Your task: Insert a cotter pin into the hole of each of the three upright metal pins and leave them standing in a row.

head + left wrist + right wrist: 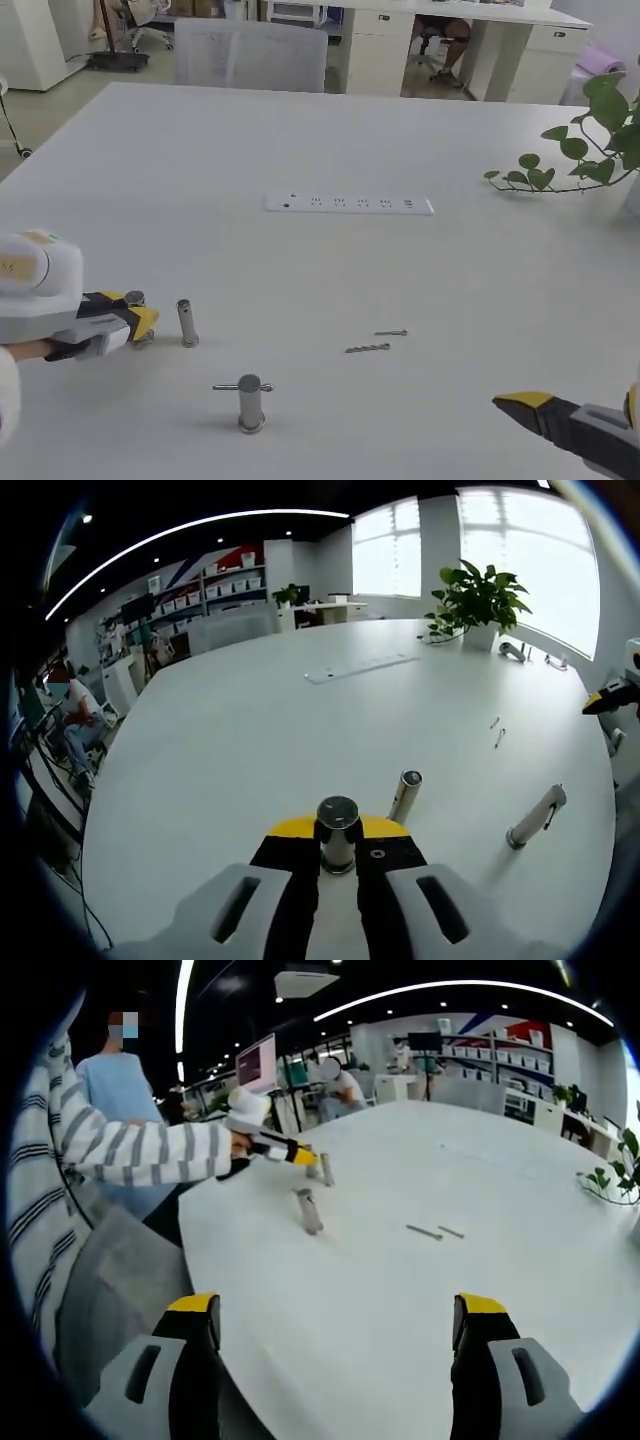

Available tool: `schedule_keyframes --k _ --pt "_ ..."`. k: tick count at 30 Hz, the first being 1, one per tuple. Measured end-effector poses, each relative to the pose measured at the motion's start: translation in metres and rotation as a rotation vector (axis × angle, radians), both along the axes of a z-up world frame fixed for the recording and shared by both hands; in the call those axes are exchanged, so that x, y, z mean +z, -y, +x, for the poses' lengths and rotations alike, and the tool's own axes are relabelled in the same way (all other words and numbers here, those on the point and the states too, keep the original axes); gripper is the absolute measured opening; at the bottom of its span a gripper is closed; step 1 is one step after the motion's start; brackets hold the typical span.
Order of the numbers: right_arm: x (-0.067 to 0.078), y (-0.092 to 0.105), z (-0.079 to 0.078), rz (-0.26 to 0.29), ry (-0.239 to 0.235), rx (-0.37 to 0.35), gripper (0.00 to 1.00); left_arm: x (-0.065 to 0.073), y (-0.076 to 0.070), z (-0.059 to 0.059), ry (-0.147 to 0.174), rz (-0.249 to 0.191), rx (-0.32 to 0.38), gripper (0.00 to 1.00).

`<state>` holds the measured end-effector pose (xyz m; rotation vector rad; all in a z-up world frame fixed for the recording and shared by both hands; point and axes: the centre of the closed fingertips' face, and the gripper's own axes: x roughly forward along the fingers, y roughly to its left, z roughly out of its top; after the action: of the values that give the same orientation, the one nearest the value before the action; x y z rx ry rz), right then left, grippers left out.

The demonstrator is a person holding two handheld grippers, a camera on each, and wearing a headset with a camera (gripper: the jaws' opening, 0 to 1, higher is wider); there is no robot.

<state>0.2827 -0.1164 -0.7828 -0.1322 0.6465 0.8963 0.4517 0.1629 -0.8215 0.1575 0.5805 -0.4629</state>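
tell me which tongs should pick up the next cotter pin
Right, probably: the right tongs are open and nearer the loose cotter pins; the left tongs are shut on a pin.

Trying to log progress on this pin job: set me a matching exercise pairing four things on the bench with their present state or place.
Things:
1. front pin
2. middle pin
3. left pin
4. loose cotter pins

States:
A. lying flat on the table
B. gripped between the fingers of the left gripper
C. has a cotter pin through its hole
D. standing free, nothing fitted

Pairs: 1-C, 2-D, 3-B, 4-A
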Motion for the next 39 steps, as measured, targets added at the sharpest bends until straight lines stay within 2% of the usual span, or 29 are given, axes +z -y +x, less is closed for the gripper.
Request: schedule_keyframes --k 2,3,13,22,29,35,39 --pt "0.000 0.000 0.000 0.001 0.001 0.002 0.97 0.003 -0.001 -0.002 -0.002 -0.004 0.004 0.11" --pt "0.001 -0.001 0.000 0.002 0.002 0.003 0.97 0.004 -0.002 -0.005 -0.015 -0.021 0.021 0.11" --pt "0.001 -0.005 -0.005 0.006 0.005 0.029 0.97 0.018 -0.003 -0.026 -0.003 -0.009 0.016 0.10" --pt "0.002 -0.006 -0.007 0.010 0.013 0.038 0.97 0.033 0.004 -0.045 0.002 0.006 -0.007 0.11" --pt "0.002 -0.006 -0.009 0.017 0.013 0.041 0.97 0.036 0.015 -0.061 -0.010 0.002 -0.031 0.11" --pt "0.002 -0.005 -0.009 0.021 0.016 0.040 0.97 0.041 0.024 -0.074 -0.007 0.007 -0.051 0.11" --pt "0.002 -0.003 -0.009 0.019 0.017 0.035 0.97 0.044 0.033 -0.087 -0.006 -0.005 -0.070 0.11"
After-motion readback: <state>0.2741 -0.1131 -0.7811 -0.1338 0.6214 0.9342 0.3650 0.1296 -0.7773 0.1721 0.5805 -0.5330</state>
